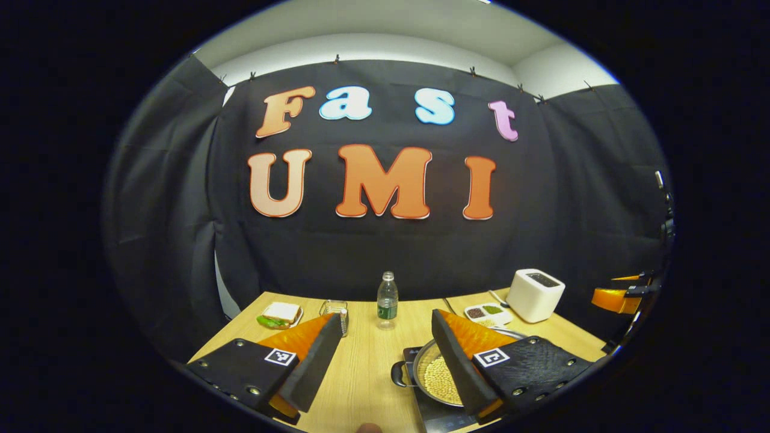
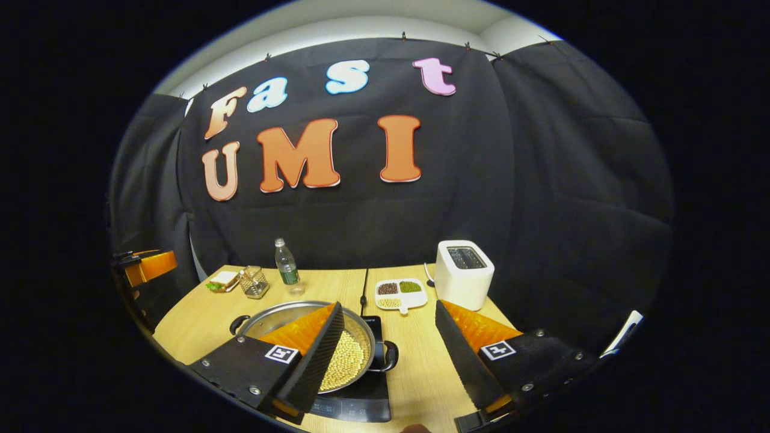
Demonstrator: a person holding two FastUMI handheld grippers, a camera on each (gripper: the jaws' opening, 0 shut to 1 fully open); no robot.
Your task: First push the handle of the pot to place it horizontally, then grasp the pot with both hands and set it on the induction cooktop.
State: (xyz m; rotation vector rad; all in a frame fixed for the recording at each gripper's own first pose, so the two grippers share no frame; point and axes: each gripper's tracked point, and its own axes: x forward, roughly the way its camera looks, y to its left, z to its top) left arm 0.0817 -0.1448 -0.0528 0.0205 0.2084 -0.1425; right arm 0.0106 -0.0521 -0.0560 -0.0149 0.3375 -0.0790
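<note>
While pot (image 2: 313, 349) sits on cooktop (image 2: 355, 403), both jaws wide, clear above it.

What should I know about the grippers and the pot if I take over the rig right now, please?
Left gripper: open, holding nothing, above the table left of the pot.
Right gripper: open, holding nothing, over the pot's right side.
Pot, with pale beans inside, sits on the induction cooktop, its handles pointing left and right.
Done: the pot appears placed.
Left: nothing apparent beyond checking that it sits centred.

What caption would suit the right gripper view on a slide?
Open right gripper above a steel pot of soybeans resting on the induction cooktop.
</note>
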